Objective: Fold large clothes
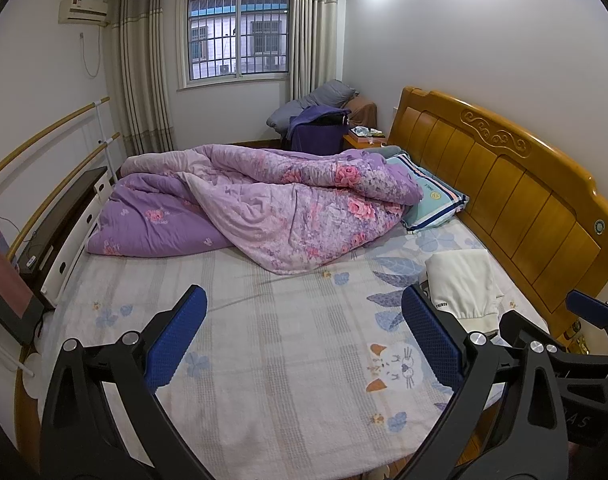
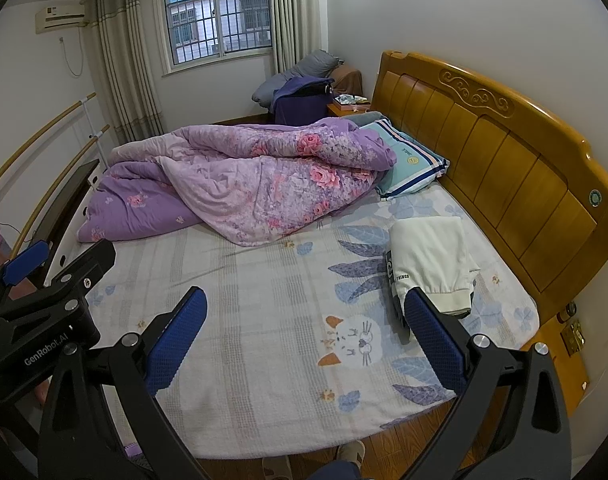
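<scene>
A folded white garment (image 1: 463, 284) (image 2: 431, 260) with a ribbed cuff and a dark piece under it lies on the bed near the wooden headboard (image 1: 503, 168) (image 2: 495, 136). My left gripper (image 1: 304, 336) hangs open above the patterned sheet (image 1: 264, 340), with nothing between its blue pads (image 1: 176, 340). My right gripper (image 2: 304, 336) is open too, empty, held over the sheet (image 2: 244, 320) with its right pad (image 2: 435, 344) just in front of the garment's cuff. Each gripper shows at the edge of the other's view.
A rumpled purple floral quilt (image 1: 264, 200) (image 2: 244, 176) fills the far half of the bed, over a striped pillow (image 1: 431, 196) (image 2: 411, 164). A dark cabinet and rails run along the left side. A slipper (image 2: 351, 452) and wood floor show below the bed's near edge.
</scene>
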